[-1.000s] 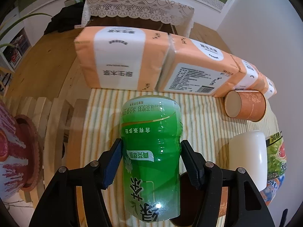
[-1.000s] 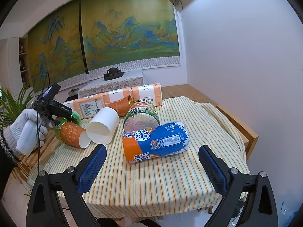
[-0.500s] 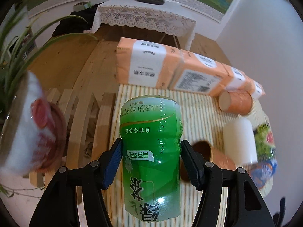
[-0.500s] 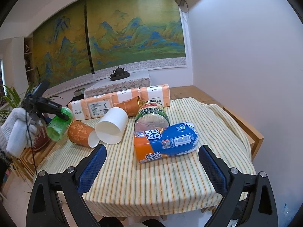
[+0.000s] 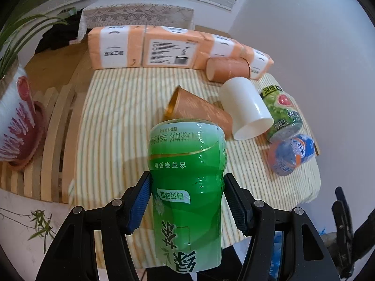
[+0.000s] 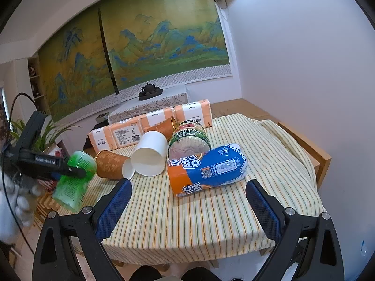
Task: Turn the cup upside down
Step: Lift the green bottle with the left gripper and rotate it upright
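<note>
My left gripper is shut on a green cup with Chinese print, held in the air above the near left edge of the striped table. In the right wrist view the green cup is tilted, off the table's left side, in the left gripper. My right gripper is open and empty above the table's front edge.
On the striped cloth lie an orange paper cup, a white cup, another orange cup, a green cup and a blue-orange cup. Orange tissue packs line the back. A flowerpot stands left on a slatted bench.
My left gripper has lifted and pulled back with the green cup, so more of the table shows. The right gripper has barely moved.
</note>
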A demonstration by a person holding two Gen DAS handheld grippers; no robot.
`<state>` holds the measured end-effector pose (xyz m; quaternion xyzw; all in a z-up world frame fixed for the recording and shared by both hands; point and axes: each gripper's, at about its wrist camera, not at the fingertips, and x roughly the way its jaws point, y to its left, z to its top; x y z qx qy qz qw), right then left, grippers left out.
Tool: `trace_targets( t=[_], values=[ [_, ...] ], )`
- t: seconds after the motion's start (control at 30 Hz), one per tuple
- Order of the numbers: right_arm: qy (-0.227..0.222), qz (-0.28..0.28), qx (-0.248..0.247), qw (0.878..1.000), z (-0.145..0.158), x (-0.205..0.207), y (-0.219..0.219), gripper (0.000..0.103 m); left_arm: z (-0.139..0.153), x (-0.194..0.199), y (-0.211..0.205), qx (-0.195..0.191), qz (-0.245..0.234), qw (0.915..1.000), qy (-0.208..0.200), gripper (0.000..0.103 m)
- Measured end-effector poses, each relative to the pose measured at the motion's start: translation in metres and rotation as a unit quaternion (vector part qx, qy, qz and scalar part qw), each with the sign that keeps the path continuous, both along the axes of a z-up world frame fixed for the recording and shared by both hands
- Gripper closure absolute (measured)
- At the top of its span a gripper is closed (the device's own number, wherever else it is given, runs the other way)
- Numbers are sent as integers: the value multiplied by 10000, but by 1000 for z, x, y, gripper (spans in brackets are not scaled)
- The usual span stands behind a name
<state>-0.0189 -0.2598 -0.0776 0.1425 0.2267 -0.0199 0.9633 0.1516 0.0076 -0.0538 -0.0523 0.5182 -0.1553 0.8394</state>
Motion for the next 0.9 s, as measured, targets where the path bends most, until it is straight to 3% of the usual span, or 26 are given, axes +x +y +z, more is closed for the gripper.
trace_targets(
  t=[0.1,0.53,0.6,0.63,0.9],
  values=[
    [-27,-22,-5,10000,1,-3,-2,7,-8,-1,-4,-297,-35,9993,213,38],
    [195,106,193,9996,-5,9,-6,7,-29,7,-53,-426,-375,9974,442,37],
    [301,175,296,9990,-8,14,-8,7,-30,8,-57,-422,-398,9971,485,26],
    [357,218,337,9986,-9,17,-8,7,-30,9,-57,-474,-372,9970,479,18],
    [766,641,729,9923,-8,40,-7,7,-3,-9,-28,-469,-259,9986,14,17]
  ],
)
